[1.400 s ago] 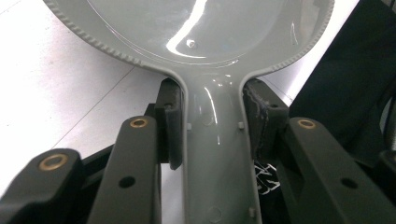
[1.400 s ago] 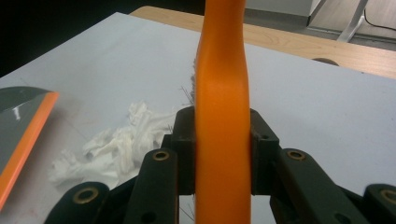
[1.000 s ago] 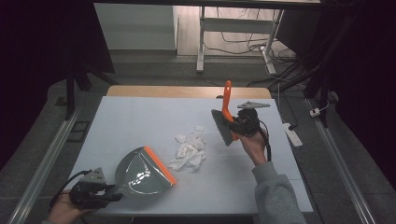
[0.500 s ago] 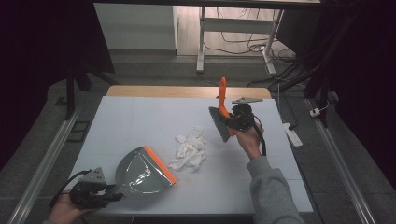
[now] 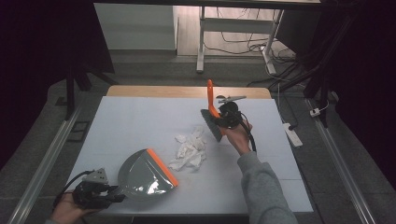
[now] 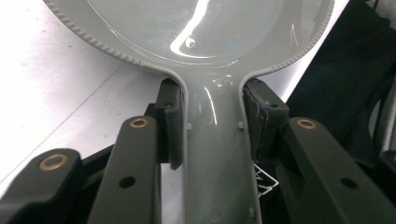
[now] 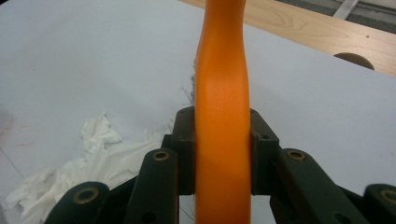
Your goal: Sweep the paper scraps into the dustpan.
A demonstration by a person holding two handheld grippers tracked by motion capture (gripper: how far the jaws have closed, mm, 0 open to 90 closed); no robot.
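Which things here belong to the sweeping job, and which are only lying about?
Job: grey dustpan in left gripper; orange-handled brush in right gripper; crumpled white paper scraps.
Lying about: power strip on the floor; cables under the far desk.

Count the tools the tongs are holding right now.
2. The grey dustpan sits at the near left of the table, gripped at its handle by the left tongs. The orange-handled brush is in the right tongs, beyond the crumpled paper.
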